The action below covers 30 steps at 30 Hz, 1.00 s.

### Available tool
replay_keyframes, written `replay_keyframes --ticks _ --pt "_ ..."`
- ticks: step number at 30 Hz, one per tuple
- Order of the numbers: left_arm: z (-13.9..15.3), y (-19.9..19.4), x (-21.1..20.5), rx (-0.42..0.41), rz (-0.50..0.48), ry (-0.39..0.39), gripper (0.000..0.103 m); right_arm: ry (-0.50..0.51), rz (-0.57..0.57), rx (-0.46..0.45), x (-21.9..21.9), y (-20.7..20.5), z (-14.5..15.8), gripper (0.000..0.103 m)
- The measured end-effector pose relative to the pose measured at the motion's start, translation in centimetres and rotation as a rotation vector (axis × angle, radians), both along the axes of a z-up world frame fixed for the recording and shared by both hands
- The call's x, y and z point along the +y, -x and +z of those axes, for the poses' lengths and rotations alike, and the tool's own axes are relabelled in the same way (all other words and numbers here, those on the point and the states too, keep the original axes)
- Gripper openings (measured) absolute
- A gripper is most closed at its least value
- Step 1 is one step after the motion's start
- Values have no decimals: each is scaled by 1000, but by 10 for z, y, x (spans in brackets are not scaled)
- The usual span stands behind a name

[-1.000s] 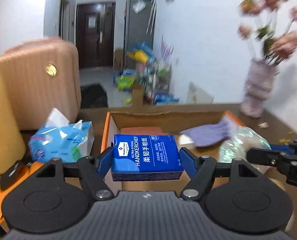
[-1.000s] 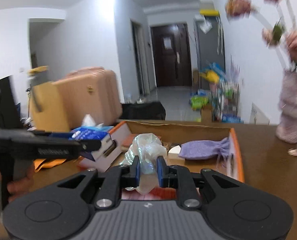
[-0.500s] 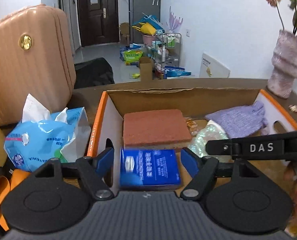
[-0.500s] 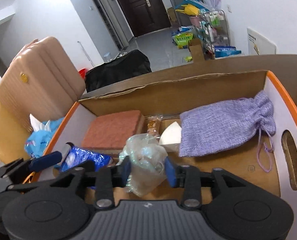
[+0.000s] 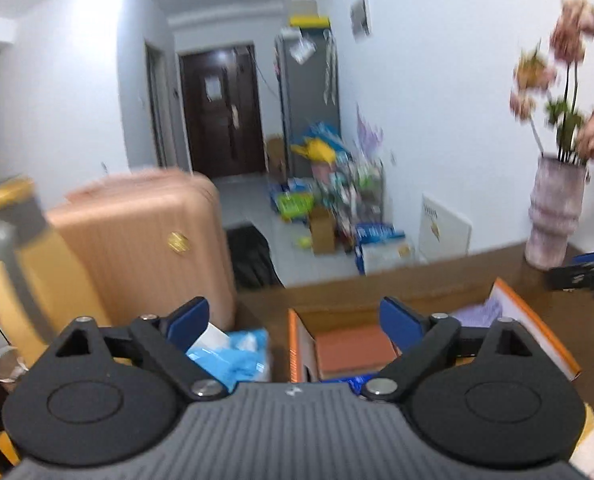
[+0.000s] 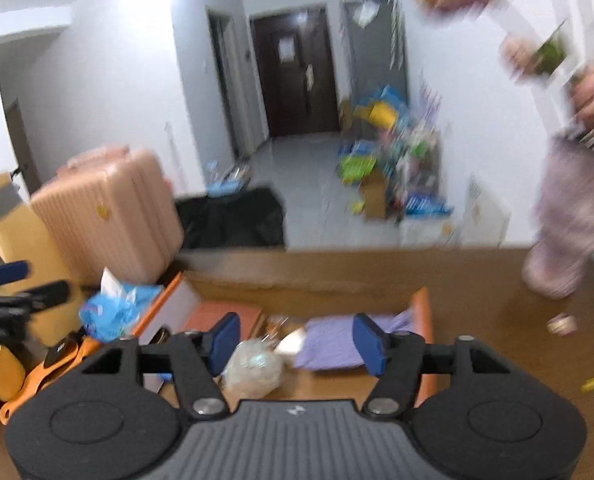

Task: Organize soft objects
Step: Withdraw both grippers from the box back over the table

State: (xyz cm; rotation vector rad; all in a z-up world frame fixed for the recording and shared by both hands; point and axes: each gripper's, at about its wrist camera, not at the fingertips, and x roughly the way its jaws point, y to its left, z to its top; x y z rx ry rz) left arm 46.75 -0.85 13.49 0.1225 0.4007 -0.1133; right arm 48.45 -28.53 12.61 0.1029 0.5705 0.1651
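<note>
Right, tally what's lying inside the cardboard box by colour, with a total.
Reddish-brown: 1, the flat pad
Purple: 1, the drawstring pouch
Clear: 1, the crumpled plastic bag
Blue: 1, the handkerchief pack
Total: 4, plus small unclear bits.

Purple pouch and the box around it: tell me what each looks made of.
Purple pouch: looks like coarse woven fabric, matte and slumped; blur hides the weave. Box: corrugated cardboard by its look, plain brown inside, with a ragged top edge and orange rim.
</note>
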Motion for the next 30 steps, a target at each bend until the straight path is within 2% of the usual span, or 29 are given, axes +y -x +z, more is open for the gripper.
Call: replay_keyframes --ticks 3,9,12,14,16,19,21,26,30 --pt "18 30 8 -68 26 16 99 32 -60 -70 -18 37 24 68" --pt "36 73 3 -112 8 38 99 16 -87 -130 -30 90 45 75" --pt "36 98 3 -152 5 48 101 26 -94 -161 -28 107 50 76" --pt "26 121 7 -177 26 65 101 39 -100 -194 -26 123 48 78" --pt "10 148 9 -198 50 72 101 57 -118 -241 -22 151 38 79" --pt "-23 200 10 -234 37 76 102 93 -109 -315 -14 203 12 80" --pt "-46 237 11 -261 7 85 103 103 -87 -352 -8 239 -8 87" --pt "-102 308 10 -285 -77 59 103 116 -44 -443 12 324 -59 92" --pt "-125 338 7 -252 -75 34 103 106 -38 -422 26 369 -93 92"
